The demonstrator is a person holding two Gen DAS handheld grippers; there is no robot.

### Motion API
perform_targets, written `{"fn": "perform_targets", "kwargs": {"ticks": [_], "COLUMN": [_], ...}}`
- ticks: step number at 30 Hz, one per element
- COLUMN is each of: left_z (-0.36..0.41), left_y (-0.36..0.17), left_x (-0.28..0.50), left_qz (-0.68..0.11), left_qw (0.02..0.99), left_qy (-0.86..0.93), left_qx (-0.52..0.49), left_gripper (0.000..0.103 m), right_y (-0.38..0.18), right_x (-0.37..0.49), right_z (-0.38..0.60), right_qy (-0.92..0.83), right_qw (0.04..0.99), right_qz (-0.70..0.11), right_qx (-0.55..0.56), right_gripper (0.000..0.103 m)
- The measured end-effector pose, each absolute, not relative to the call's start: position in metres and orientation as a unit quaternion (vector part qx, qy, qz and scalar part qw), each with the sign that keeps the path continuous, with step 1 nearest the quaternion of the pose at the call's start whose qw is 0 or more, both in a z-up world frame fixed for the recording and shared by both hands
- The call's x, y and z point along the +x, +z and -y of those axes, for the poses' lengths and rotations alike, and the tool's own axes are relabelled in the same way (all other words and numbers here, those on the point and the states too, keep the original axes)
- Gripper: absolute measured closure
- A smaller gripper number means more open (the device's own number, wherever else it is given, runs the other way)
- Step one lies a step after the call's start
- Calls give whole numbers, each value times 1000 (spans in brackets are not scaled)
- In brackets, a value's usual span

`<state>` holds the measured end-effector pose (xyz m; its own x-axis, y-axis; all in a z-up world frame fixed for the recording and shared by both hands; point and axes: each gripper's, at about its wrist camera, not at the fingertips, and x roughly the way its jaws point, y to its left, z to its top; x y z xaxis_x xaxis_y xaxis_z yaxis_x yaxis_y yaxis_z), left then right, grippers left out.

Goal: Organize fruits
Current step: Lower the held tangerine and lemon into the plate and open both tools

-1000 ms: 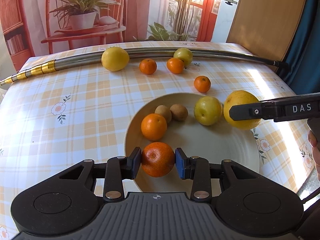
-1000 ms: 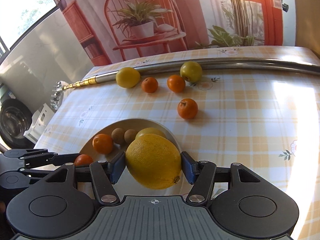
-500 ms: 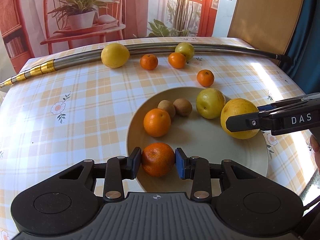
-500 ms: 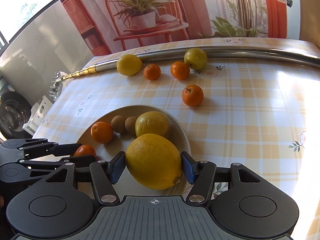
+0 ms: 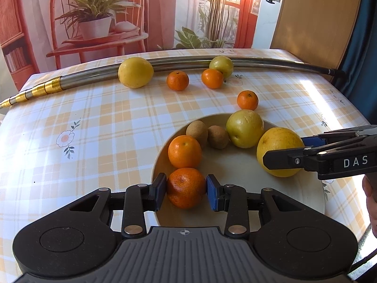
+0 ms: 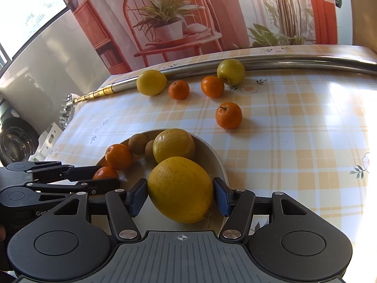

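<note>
Now both loads over plate, lower than second ago. My left gripper pinching dark orange at plate's 7 o'clock; pads look barely slackened, hard to tell. My right gripper clamped on big lemon near 3 o'clock rim, beside green-yellow fruit. Means: release next. Five fruits wait by metal pole, 12 o'clock.

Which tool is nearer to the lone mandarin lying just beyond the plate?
Right. The right tool, holding the big yellow citrus at the plate's right side, sits closer to the lone mandarin; the left tool grips an orange at the near rim, farther off.
</note>
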<state>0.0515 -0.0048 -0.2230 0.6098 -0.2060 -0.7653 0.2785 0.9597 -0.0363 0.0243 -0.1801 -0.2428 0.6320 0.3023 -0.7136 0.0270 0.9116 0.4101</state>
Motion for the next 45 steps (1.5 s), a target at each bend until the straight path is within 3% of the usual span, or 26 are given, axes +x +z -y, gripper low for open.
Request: {"fn": "perform_targets", "kwargs": {"ticks": [45], "left_z": [6], "left_y": [-219], "left_x": [43], "left_qz": [-412], "left_qw": [899], "left_qy": [-138], "left_qx": [50], "left_gripper": [61], "right_y": [-236], "right_x": [17], "right_z": [175], "right_qy": [72], "right_qw": [894], "right_qz": [-408], "right_qx": [171], "right_gripper": [47]}}
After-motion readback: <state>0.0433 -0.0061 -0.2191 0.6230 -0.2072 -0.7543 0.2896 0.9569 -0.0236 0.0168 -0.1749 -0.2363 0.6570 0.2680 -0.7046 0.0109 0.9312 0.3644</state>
